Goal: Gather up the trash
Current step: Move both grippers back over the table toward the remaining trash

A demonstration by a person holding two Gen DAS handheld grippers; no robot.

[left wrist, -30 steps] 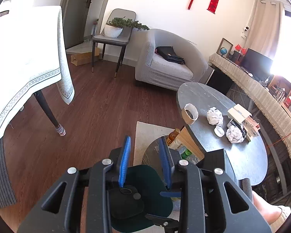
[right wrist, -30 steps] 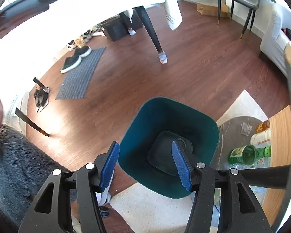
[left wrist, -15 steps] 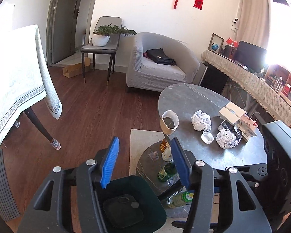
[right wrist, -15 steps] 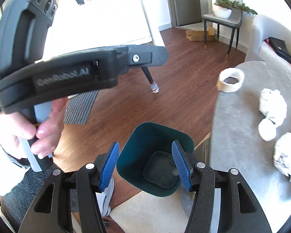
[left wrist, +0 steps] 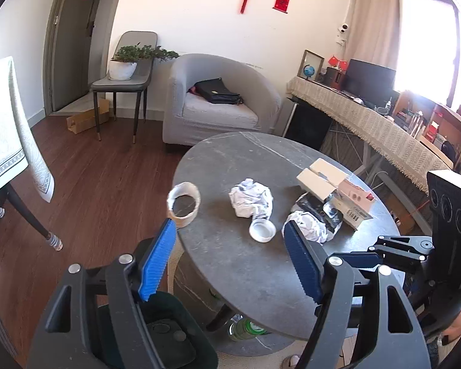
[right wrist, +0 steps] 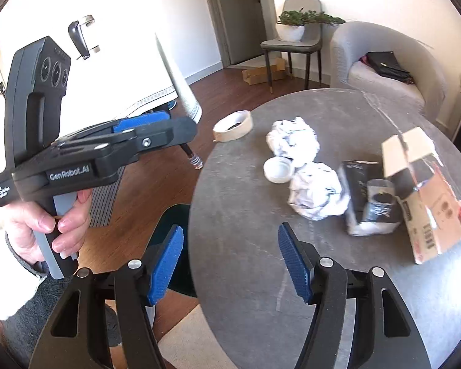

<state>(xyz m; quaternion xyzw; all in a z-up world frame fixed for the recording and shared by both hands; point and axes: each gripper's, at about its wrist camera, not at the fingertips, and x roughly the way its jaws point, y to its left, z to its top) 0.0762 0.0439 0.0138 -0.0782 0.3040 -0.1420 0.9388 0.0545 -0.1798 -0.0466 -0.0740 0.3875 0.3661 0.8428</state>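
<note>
On the round grey table (left wrist: 255, 264) (right wrist: 249, 215) lie two crumpled paper balls (left wrist: 251, 200) (left wrist: 307, 226) (right wrist: 293, 141) (right wrist: 316, 195), a white lid (left wrist: 262, 230) (right wrist: 278, 169), a tape roll (left wrist: 183, 204) (right wrist: 233, 125), a black packet (right wrist: 358, 184) and a torn cardboard box (left wrist: 335, 190) (right wrist: 427, 193). A dark green bin (left wrist: 169, 335) (right wrist: 175, 233) stands on the floor at the table's near left edge. My left gripper (left wrist: 230, 261) is open and empty above the table edge. My right gripper (right wrist: 230, 261) is open and empty over the table's near side.
A grey armchair (left wrist: 218, 98) with a black bag stands behind the table. A chair with a potted plant (left wrist: 123, 70) is at the back left. A cloth-covered table (left wrist: 6, 141) is on the left. Bottles (left wrist: 246, 329) lie under the round table. A long counter (left wrist: 368, 129) runs along the right.
Both grippers have risen from above the bin and swung toward the round tabletop. The left gripper has opened wider. The bin has dropped to the lower left of both views.
</note>
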